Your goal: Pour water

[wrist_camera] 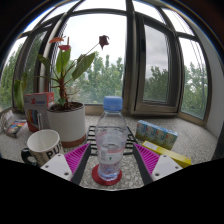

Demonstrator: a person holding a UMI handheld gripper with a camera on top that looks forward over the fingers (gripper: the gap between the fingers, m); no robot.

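Your gripper has its two fingers spread apart, the magenta pads facing inward. Standing between them is a clear plastic water bottle with a pale blue cap. It is upright, with a gap showing on either side, so neither pad presses on it. You can see through its ribbed wall, and a light label wraps its middle. Its base sits on a small round red coaster on the speckled stone counter.

Just to the left of the fingers stands a white mug with black lettering. Behind it is a white pot holding a green plant with red flowers. To the right of the bottle lies a light blue and yellow carton. Beyond everything, a curved bay window looks onto trees.
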